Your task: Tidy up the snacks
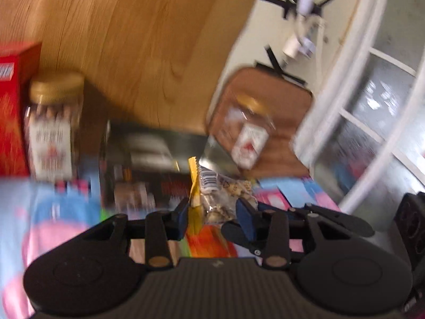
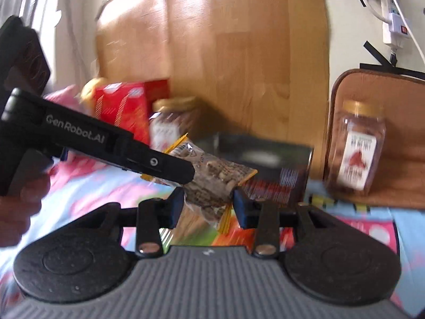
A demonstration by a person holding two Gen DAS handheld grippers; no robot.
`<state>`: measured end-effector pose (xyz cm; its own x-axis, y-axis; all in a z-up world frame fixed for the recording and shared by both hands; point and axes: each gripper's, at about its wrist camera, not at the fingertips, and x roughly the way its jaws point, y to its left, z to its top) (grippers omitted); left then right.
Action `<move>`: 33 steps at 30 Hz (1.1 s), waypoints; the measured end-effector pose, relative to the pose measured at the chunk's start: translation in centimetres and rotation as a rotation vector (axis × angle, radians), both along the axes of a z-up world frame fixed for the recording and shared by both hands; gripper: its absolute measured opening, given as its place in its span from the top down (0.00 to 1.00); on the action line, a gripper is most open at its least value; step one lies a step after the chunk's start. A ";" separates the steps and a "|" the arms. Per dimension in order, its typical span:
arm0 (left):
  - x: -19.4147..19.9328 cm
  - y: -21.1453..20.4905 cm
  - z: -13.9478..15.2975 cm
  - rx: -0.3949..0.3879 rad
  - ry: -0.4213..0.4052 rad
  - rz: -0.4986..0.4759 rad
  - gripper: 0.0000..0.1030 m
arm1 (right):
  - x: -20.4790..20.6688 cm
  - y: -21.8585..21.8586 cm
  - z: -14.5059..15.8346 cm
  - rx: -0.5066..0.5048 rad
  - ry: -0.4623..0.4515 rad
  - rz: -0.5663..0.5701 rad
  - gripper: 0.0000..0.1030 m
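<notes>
Snacks crowd the patterned cloth (image 2: pixel 87 183): red box (image 2: pixel 122 109), dark tin (image 2: pixel 265 156), 2 jars, 1 on the brown tray (image 2: pixel 406 138). Both grippers, left gripper (image 1: pixel 212 210) and right gripper (image 2: pixel 207 202), pinch 1 nut packet (image 2: pixel 212 183) mid-air, seemingly a handover; next, 1 must release.

Wooden board (image 2: pixel 239 53) – perhaps a headboard – beside a white power strip (image 2: pixel 393 24).

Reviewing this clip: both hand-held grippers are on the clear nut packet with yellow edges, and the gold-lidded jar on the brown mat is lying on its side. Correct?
Not quite. The jar on the brown mat stands upright, lid on top, as the right wrist view shows. The rest holds: the left hand-held gripper and right hand-held gripper both have fingers around the nut packet.
</notes>
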<state>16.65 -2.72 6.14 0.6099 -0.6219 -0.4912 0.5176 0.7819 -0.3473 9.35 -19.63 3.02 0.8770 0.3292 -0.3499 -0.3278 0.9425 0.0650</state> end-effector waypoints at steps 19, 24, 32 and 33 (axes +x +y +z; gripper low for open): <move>0.3 0.0 -3.6 -0.091 0.040 0.009 0.53 | -4.9 -8.8 -1.5 0.217 0.059 -0.112 0.49; -4.5 -3.8 -5.6 -0.070 0.065 -0.181 0.48 | -8.9 -8.7 -4.2 0.193 0.129 -0.136 0.48; -6.4 -8.9 -7.5 0.082 0.058 -0.228 0.50 | -7.4 -5.4 -5.9 -0.075 0.158 -0.117 0.48; -6.4 -9.2 -7.6 0.091 0.062 -0.225 0.51 | -7.1 -5.2 -6.1 -0.088 0.163 -0.117 0.49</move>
<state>10.25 -11.92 -1.49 0.4280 -0.6902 -0.5835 0.6623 0.6788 -0.3171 2.22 -24.82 -3.07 0.8367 0.1907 -0.5134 -0.2082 0.9778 0.0240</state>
